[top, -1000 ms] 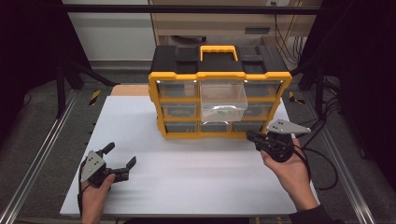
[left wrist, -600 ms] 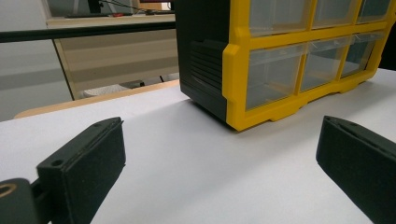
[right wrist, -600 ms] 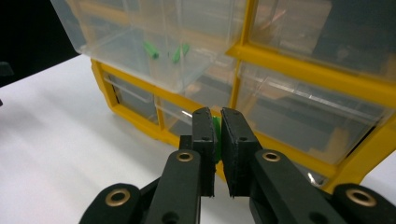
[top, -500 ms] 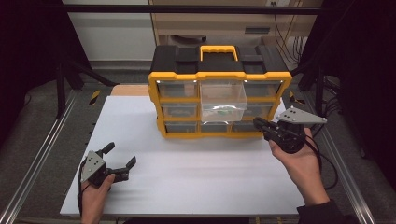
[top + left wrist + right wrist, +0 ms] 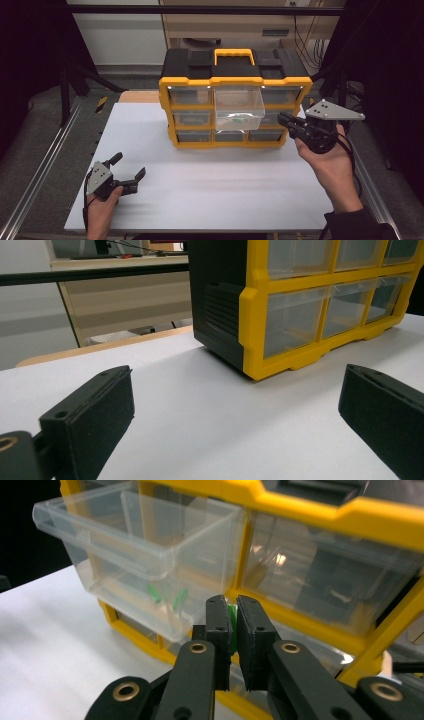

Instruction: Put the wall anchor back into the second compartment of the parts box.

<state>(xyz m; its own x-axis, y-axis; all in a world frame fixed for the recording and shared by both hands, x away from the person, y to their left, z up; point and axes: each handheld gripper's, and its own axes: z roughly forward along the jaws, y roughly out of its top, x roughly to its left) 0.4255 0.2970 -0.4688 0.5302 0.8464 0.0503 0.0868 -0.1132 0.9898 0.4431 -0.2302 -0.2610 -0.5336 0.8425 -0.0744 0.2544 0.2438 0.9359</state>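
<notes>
A yellow and black drawer cabinet (image 5: pixel 186 80) stands at the back of the white board (image 5: pixel 215 192). Its clear top-middle drawer (image 5: pixel 239 104) is pulled out, with small green pieces (image 5: pixel 240 120) lying inside. In the right gripper view the same drawer (image 5: pixel 145 545) hangs out just left of my jaws. My right gripper (image 5: pixel 286 121) is raised by the cabinet's right front, shut on a small green piece (image 5: pixel 231 622). My left gripper (image 5: pixel 129 166) rests open near the board's front left, far from the cabinet (image 5: pixel 300 315), with nothing between its jaws.
Several other clear drawers (image 5: pixel 189 96) in the cabinet are pushed in. Metal rails (image 5: pixel 45 165) run along both sides of the board. A shelf unit and cables (image 5: pixel 305 30) stand behind the cabinet. Bare board lies between the two grippers.
My right gripper has lifted and moved away from me, toward the cabinet's right front, still holding the green piece. The left gripper has not moved.
</notes>
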